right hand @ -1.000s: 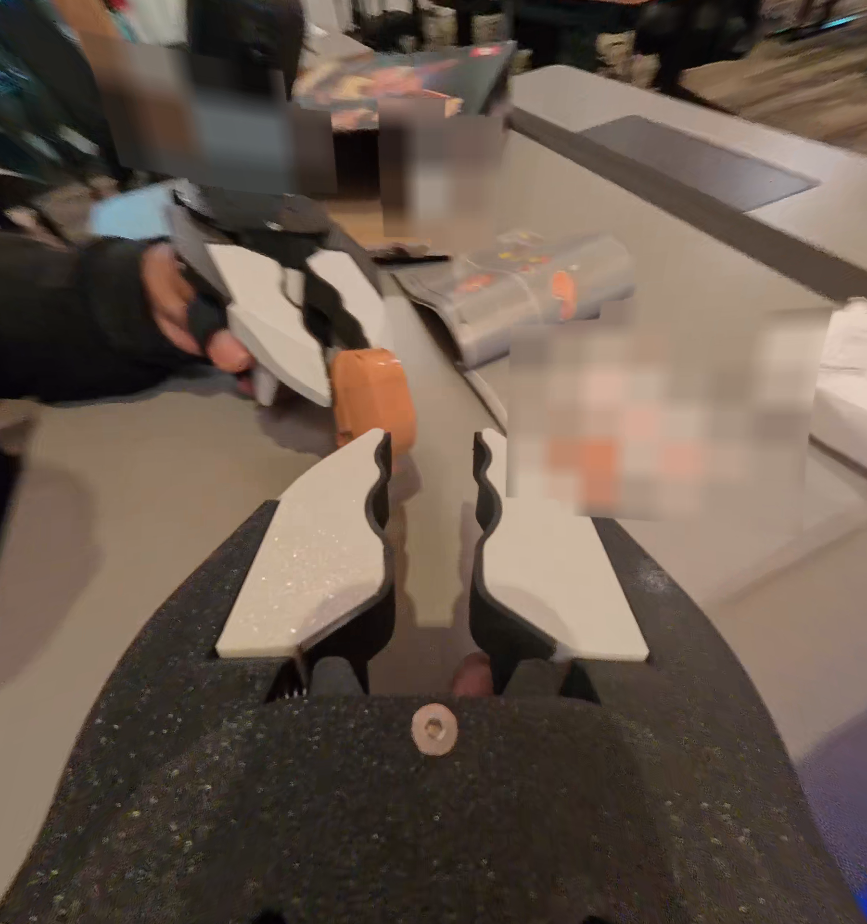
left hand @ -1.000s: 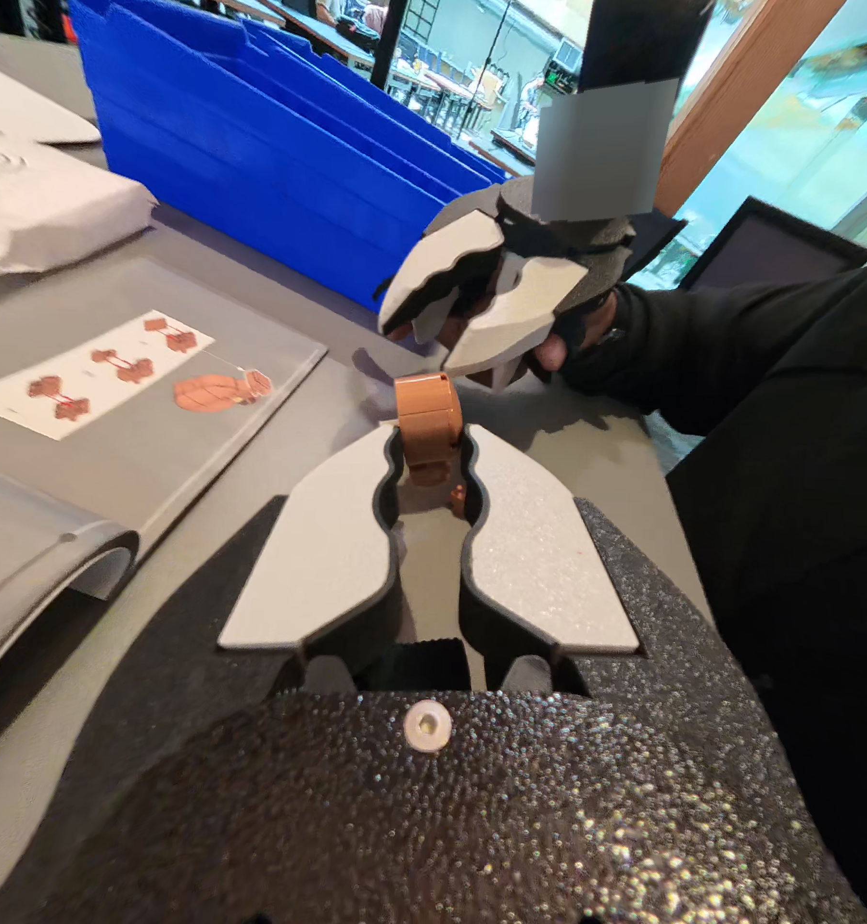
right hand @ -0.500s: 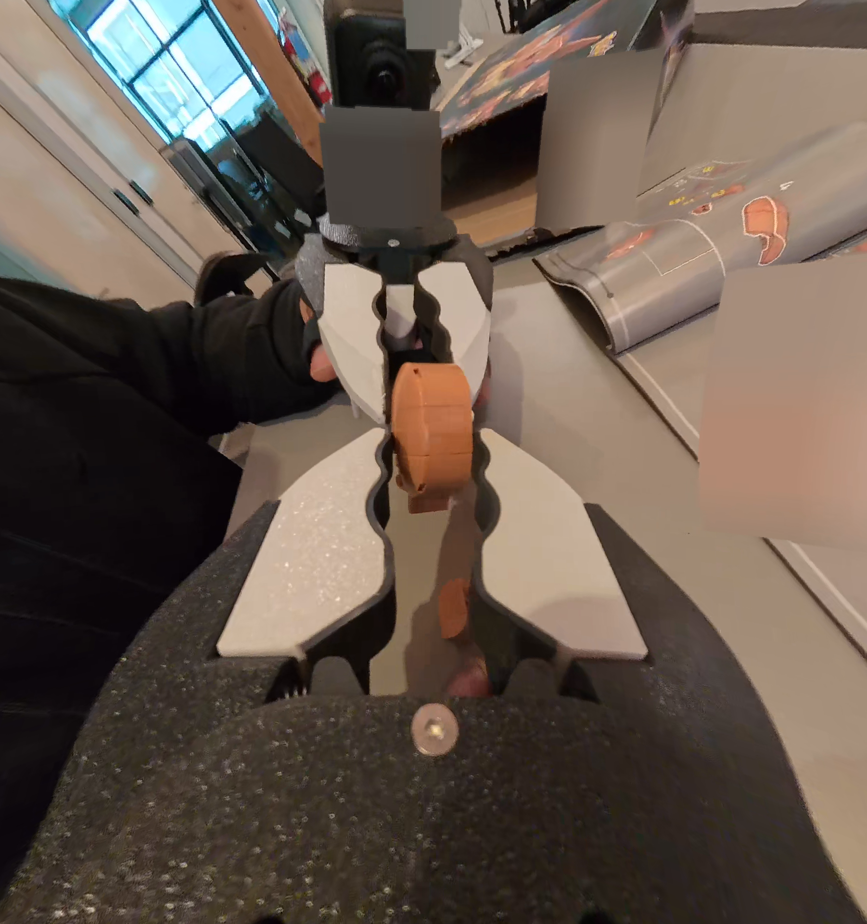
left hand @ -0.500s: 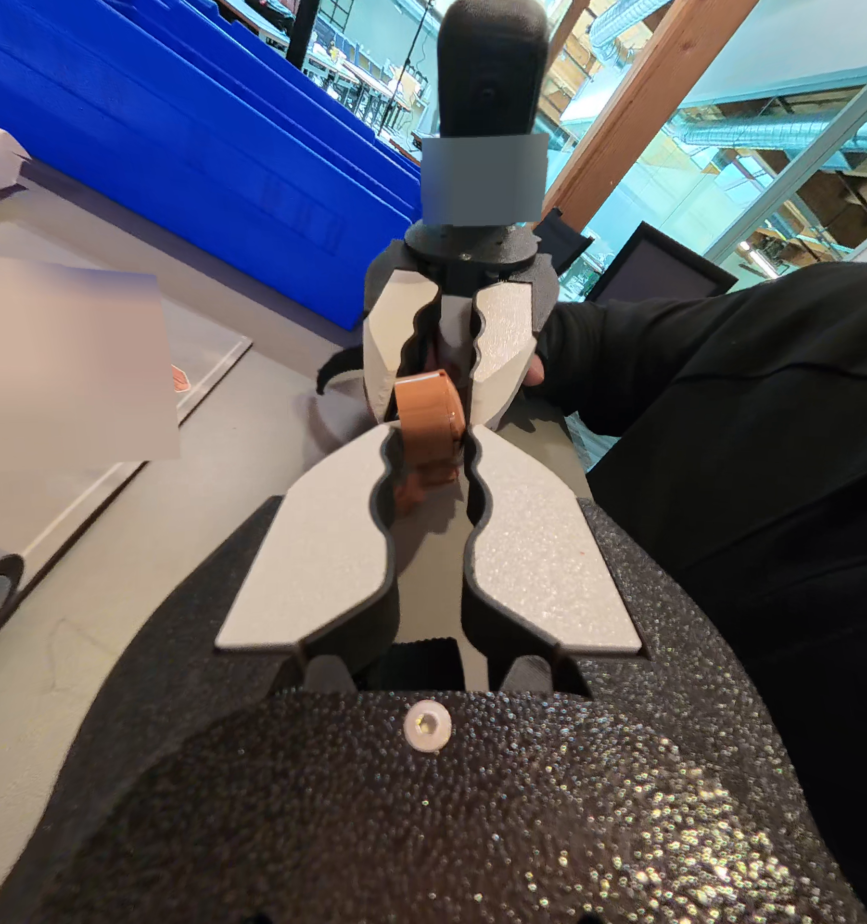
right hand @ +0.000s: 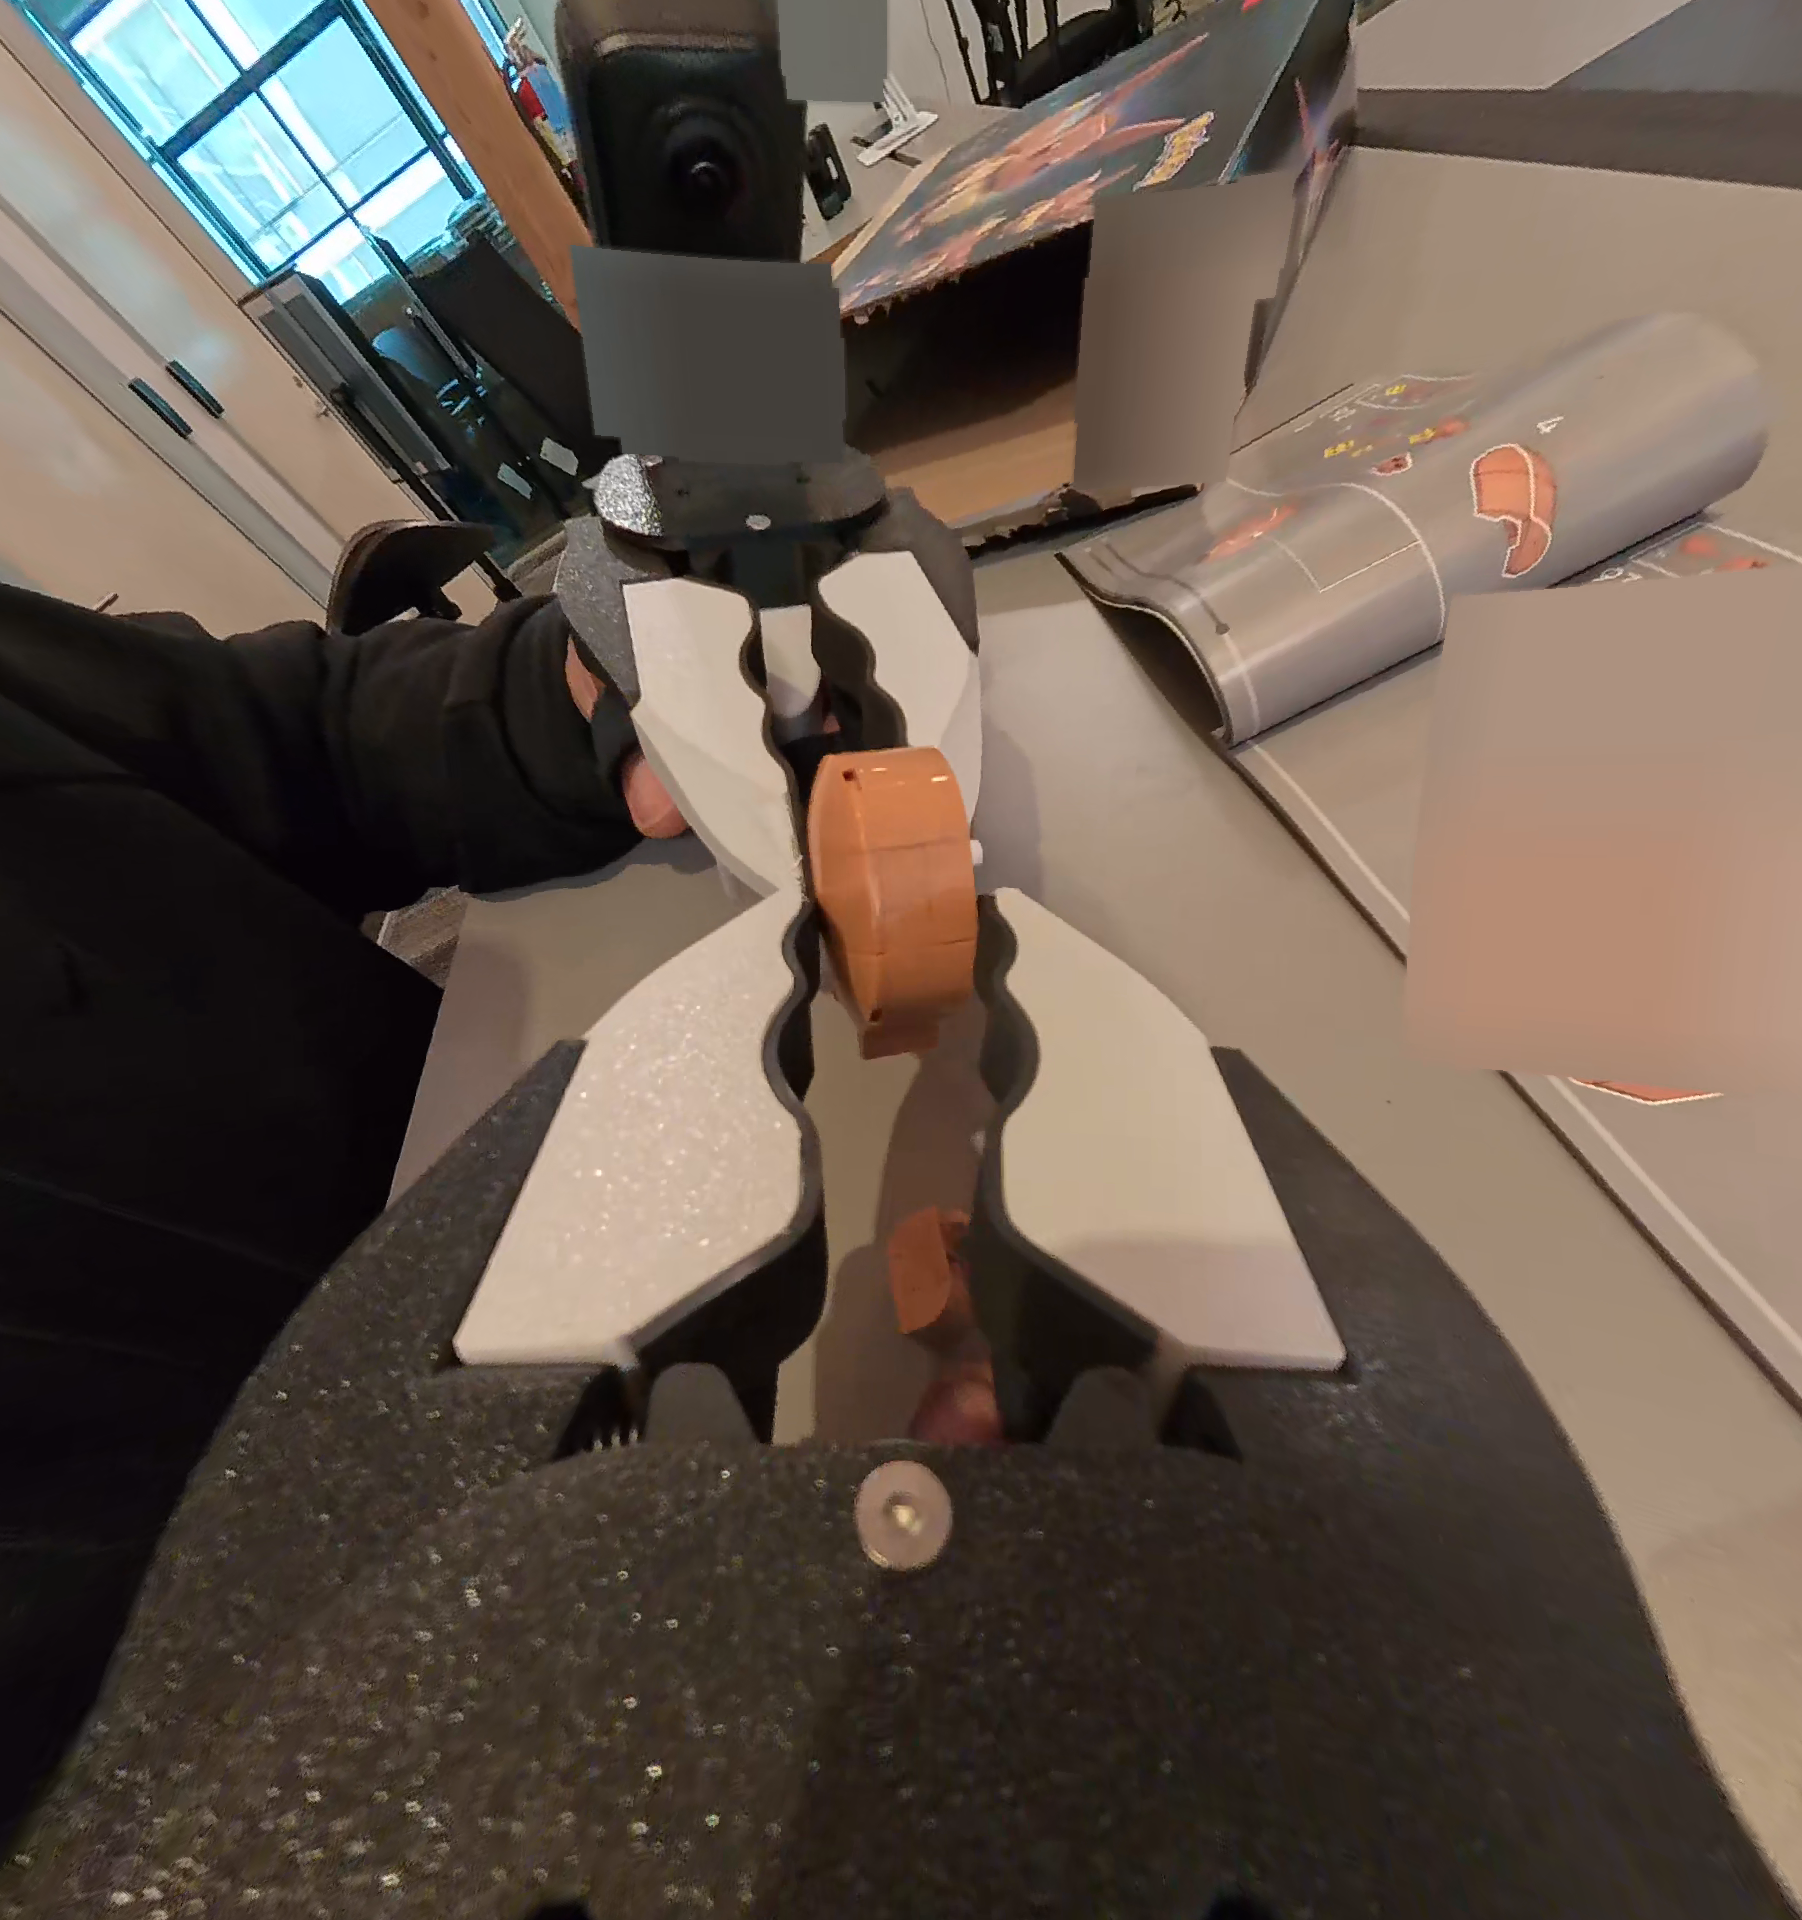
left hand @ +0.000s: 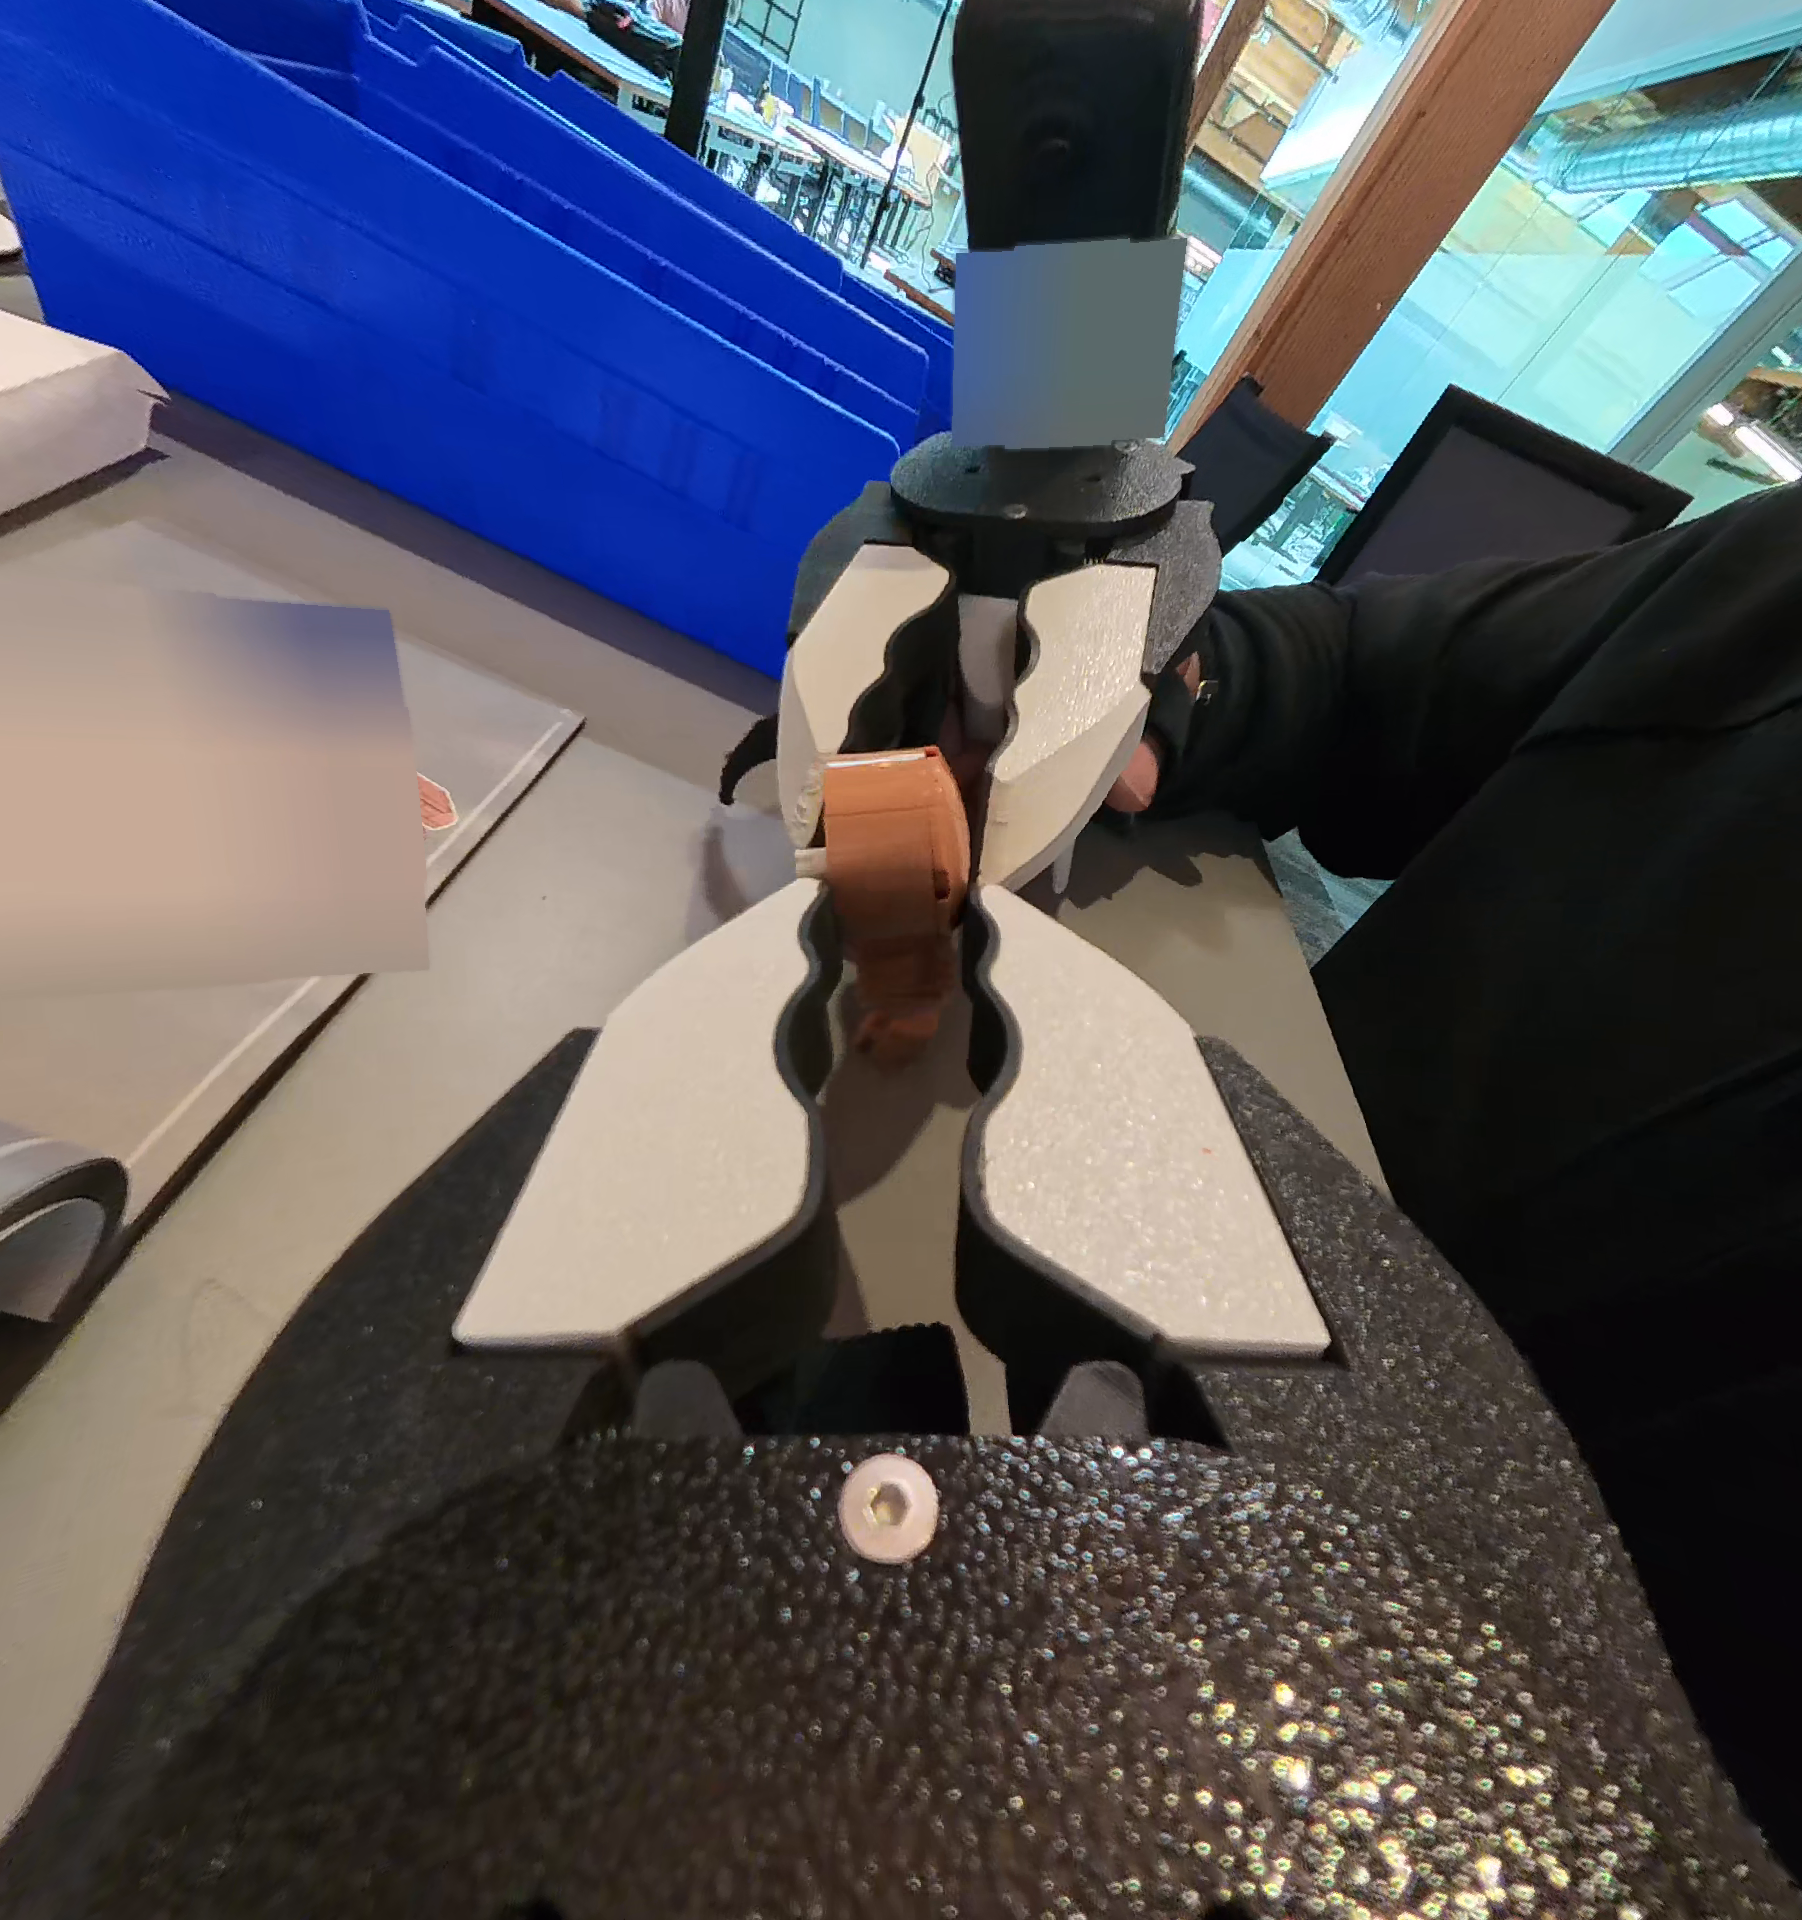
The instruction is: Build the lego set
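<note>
While earlier apart (now touching), both tongs [left hand: 892,914] on brick piece [left hand: 892,831]

Between the two facing grippers no passage stays free: the brown brick piece [left hand: 892,831] fills it. We see bare grey table [left hand: 585,935] open at near left; farther left an open booklet [left hand: 253,1039] lies flat, blue bins [left hand: 409,291] wall off the far side, and a black sleeve [left hand: 1551,935] closes the right.

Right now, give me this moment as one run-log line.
left hand-held gripper: shut on brown brick-built wheel | right hand-held gripper: shut on same wheel | wheel above grey table | open instruction booklet nearby
</note>
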{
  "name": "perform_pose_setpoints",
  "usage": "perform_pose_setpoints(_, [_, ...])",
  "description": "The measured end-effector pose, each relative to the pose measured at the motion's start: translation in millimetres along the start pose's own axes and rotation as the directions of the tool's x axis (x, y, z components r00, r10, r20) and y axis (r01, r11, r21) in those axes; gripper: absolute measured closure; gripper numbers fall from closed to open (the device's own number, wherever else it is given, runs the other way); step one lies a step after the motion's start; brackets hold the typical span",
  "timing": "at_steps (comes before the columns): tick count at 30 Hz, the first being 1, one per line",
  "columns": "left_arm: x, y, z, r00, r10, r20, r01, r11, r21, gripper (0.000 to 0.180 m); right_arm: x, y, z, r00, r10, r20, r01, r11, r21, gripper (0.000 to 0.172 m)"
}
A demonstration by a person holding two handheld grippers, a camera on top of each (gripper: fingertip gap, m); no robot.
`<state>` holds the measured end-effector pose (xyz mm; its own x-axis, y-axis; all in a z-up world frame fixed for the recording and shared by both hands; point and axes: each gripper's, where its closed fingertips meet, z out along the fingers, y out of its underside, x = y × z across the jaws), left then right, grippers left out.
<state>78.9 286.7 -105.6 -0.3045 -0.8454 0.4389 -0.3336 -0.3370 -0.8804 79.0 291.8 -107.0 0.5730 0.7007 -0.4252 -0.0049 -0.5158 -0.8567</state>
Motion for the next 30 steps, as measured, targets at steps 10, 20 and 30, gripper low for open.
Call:
perform_pose_setpoints(10, [1.2, -1.0, 0.0, 0.999, -0.028, -0.03, 0.028, 1.0, 0.008, 0.158, -2.0, -2.3, -1.2, 1.0, -0.011, 0.018, 0.011, 1.0, 0.012, 0.143])
perform_pose_setpoints(20, [5.4, -3.2, -2.4, 0.99, -0.099, -0.098, 0.102, 0.995, 0.02, 0.158, -5.5, -7.3, -4.2, 0.996, 0.037, 0.076, -0.041, 0.998, 0.054, 0.145])
perform_pose_setpoints(30, [-0.8, -2.4, -3.1, 1.0, -0.014, -0.028, 0.014, 1.0, 0.004, 0.155, -4.2, 5.8, 0.8, 0.999, 0.016, 0.045, -0.014, 0.999, -0.042, 0.146])
